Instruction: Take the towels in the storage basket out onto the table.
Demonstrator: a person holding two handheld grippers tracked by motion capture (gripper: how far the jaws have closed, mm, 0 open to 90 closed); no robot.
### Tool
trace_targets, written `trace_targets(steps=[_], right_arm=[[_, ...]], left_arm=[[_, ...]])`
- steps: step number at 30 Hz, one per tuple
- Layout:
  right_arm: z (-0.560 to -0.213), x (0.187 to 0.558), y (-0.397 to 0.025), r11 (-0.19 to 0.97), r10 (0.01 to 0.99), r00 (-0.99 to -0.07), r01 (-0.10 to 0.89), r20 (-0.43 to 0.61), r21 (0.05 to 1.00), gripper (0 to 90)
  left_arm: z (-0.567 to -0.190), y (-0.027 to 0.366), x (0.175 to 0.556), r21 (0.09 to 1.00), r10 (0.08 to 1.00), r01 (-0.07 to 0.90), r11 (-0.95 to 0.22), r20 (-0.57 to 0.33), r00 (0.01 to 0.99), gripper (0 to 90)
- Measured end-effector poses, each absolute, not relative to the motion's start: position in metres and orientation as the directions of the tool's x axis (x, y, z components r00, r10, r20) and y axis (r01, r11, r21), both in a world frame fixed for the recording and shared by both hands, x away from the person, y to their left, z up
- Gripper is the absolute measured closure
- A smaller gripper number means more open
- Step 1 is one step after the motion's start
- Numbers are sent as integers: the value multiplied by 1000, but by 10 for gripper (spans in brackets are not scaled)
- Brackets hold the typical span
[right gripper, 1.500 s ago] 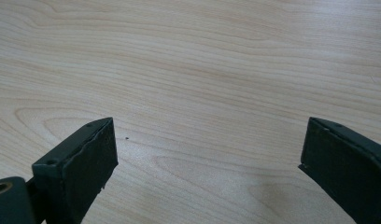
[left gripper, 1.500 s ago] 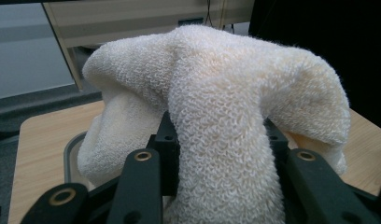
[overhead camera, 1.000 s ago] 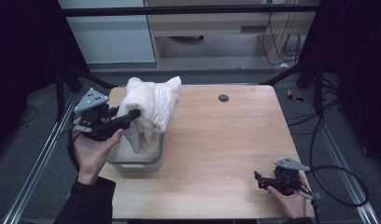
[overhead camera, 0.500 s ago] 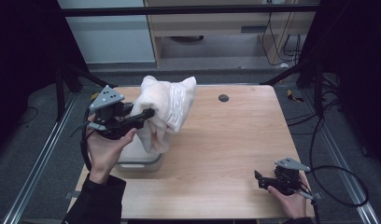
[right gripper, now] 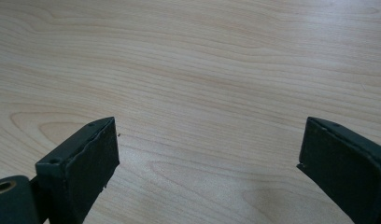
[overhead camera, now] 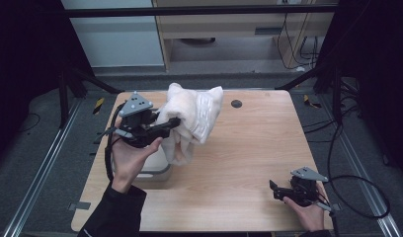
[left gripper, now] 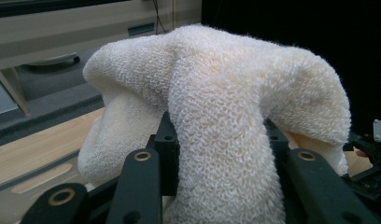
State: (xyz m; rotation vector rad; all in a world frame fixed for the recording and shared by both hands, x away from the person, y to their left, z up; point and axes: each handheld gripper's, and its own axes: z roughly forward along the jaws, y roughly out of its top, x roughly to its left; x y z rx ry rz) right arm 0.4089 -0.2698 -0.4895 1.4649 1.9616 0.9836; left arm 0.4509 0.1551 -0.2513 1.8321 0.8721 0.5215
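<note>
- Two grippers over a wooden table (overhead camera: 249, 148).
- Left gripper (overhead camera: 172, 122) at 10 o'clock, clamped on a white towel (overhead camera: 192, 118), lifted above a grey bin (overhead camera: 155, 170).
- Right gripper (overhead camera: 274, 188) at 5 o'clock, jaws spread apart, holding nothing, low over bare wood.

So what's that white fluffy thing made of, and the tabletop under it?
The towel looks like cotton terry: its surface is all tiny loops, matte and cream-white. The table looks like pale wood or a wood-look laminate, smooth with flowing grain lines; which one I can't tell.
</note>
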Motion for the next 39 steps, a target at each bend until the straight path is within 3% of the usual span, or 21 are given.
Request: trace_targets(steps=[39], right_arm=[[-490,407,-272,155,957,-290,579,25,800,102]], left_arm=[[-305,68,479,878,656,365,-308,-82,750,608]])
